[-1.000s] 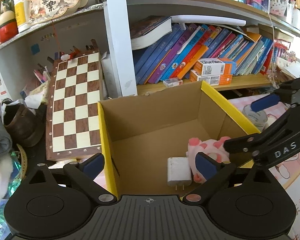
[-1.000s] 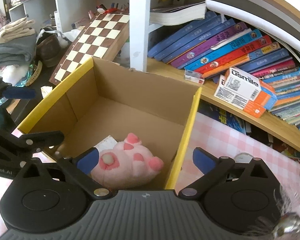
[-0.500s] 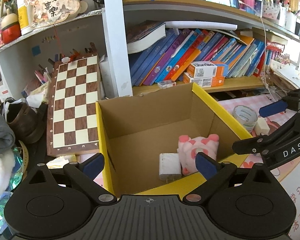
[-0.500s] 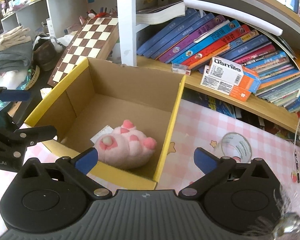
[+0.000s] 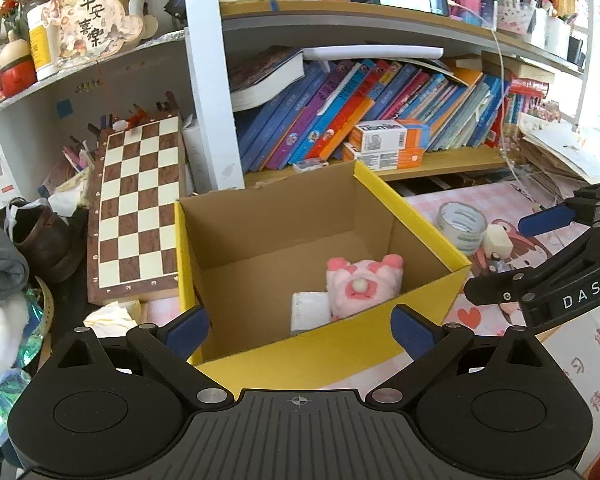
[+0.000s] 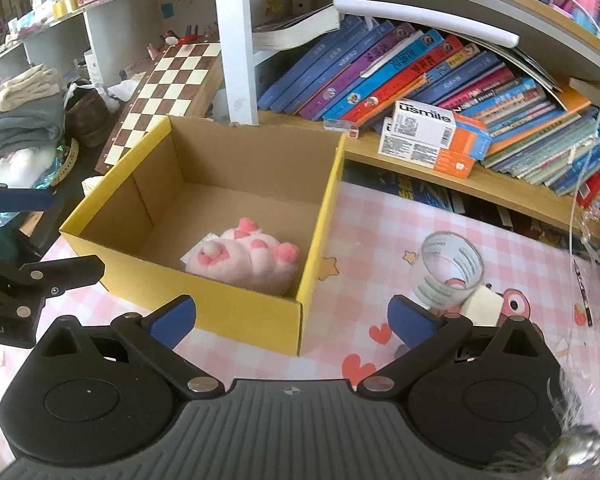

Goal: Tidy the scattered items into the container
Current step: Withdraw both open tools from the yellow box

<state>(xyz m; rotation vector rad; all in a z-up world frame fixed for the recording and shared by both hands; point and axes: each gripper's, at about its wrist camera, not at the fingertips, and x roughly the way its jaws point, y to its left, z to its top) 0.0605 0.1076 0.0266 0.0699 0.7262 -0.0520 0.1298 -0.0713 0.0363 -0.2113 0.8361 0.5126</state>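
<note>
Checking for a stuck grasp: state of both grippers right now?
Left gripper: open, holding nothing.
Right gripper: open, holding nothing.

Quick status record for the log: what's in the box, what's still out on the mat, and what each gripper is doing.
container: yellow cardboard box, open top
in box: pink plush toy; white charger beside it, partly hidden by the near wall
still out: clear tape roll and small cream block, touching, on the pink checkered mat right of the box
left gripper: open, empty, in front of the box
right gripper: open, empty, over the box's near right corner
</note>
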